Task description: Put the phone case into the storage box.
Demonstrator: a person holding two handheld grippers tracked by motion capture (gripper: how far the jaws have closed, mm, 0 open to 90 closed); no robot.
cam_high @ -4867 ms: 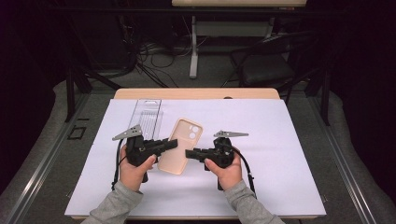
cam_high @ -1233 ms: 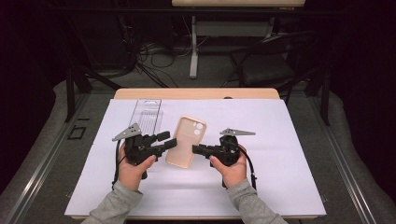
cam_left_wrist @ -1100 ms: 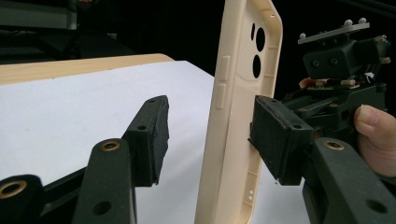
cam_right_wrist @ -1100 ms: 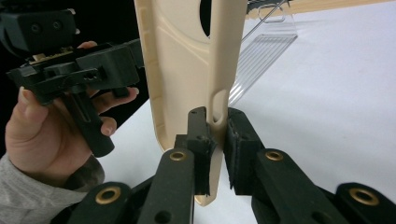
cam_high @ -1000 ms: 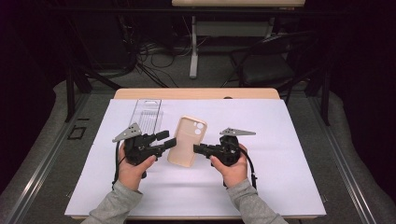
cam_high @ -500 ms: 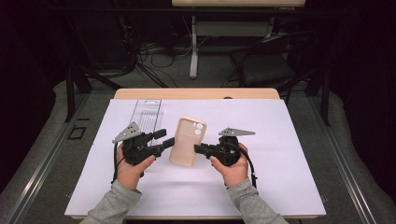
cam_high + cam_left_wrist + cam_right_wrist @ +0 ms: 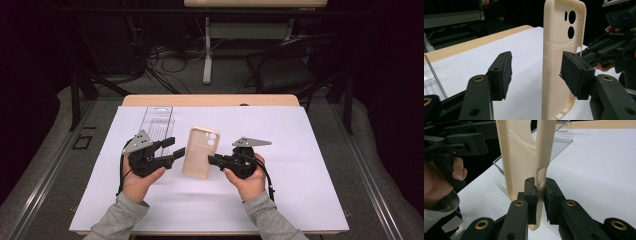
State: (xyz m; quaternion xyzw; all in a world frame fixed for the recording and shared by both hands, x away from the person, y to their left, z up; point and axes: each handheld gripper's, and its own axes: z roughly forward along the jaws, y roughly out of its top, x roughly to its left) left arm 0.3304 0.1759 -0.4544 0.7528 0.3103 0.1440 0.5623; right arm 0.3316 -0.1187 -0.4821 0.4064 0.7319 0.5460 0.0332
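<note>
Phone case: upright near the surface's middle, pinched by 1 wall in our right gripper. Left gripper has just been opening, half-wide, its pads clear. Risk: thin edge grip lets it swing or drop.

Dark room — grey floor, cables, black chair behind wooden table.

clear tray behind left, bare paper right
</note>
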